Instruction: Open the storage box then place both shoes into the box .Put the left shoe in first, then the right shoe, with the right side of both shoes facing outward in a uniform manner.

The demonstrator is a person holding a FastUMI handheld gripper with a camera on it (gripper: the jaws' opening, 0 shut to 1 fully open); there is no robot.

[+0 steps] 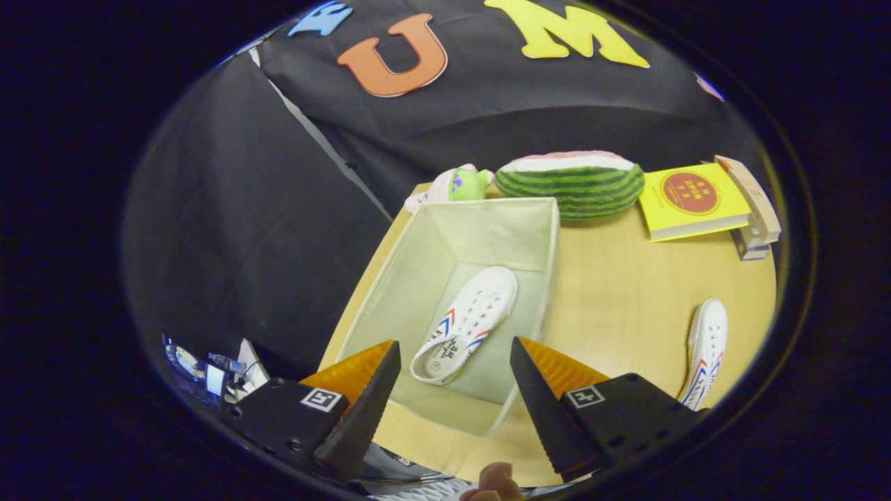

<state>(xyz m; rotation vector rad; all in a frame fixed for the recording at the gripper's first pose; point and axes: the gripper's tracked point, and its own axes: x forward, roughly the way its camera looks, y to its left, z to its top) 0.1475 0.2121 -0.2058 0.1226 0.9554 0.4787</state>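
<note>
Gripper view, near to far: fingertip of a person's hand [495, 481] at the very bottom, below the fingers. Gripper [454, 358] spread wide, gripping nothing, poised above the near end of the storage box [390, 292]. Box open on top, pale fabric walls, set along the left edge of the bench [626, 292], one near corner just over the bench's near edge. Inside, on the box floor, one white shoe [468, 321] with red and blue stripes, heel opening between the fingers, toe pointing away toward the far wall. To the right, near the bench's right edge and well apart from the box, a second white shoe [704, 348] lying on the bare wood. Beyond the box, at the far edge: a small pink and green plush toy [456, 186] at the far left corner, a watermelon-slice cushion [572, 182] beside it, then a yellow book [689, 200] and a few slim boxes [752, 209] at the far right corner. Nothing lying between the fingers and the open box.
</note>
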